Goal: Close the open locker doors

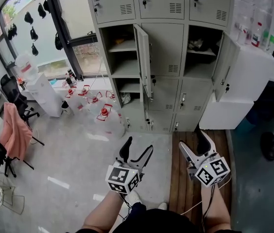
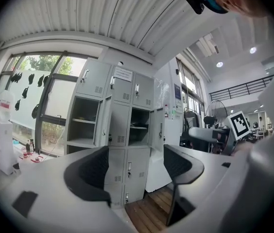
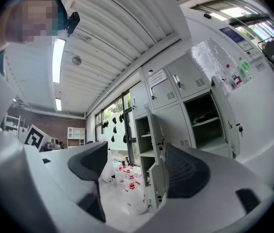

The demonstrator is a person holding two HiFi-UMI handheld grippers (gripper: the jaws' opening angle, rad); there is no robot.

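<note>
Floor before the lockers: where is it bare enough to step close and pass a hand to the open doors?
Bare: the grey floor between the red-capped bottles and the chair, and the wooden strip in front of the lockers. Crowded: bottles left of the left door; the white cabinet stands beside the right door.

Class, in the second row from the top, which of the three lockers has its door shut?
The centre locker, its vented door flush with the frame. The left locker and the right locker beside it stand open, doors swung out.
</note>
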